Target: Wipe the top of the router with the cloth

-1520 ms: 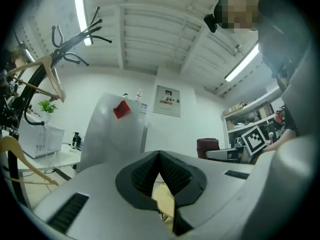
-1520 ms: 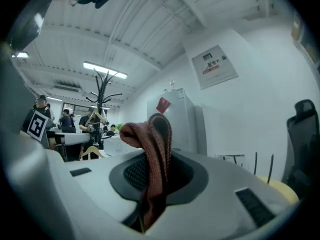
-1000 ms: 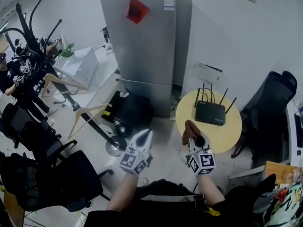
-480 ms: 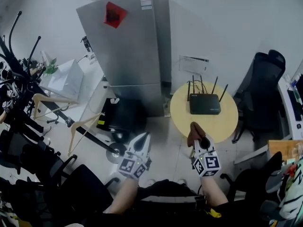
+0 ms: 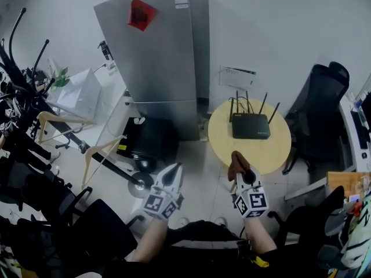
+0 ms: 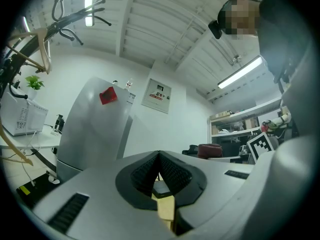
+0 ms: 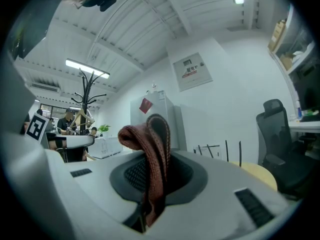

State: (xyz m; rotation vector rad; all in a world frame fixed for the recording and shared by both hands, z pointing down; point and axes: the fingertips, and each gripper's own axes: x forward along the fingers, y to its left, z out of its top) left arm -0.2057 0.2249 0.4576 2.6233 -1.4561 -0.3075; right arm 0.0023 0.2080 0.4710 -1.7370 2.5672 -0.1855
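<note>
Your right gripper (image 5: 242,174) clamps a reddish-brown woven cloth (image 5: 236,161) in its fingers by the near edge of the round yellow worktop (image 5: 273,153), the black antennaed router (image 5: 250,126) sitting toward its far side, while your left gripper (image 5: 174,172) holds its fingers together, empty.

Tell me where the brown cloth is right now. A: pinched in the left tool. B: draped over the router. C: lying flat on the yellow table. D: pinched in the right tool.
D: the cloth is clamped between the right tool's jaws, short of the router on the table.
</note>
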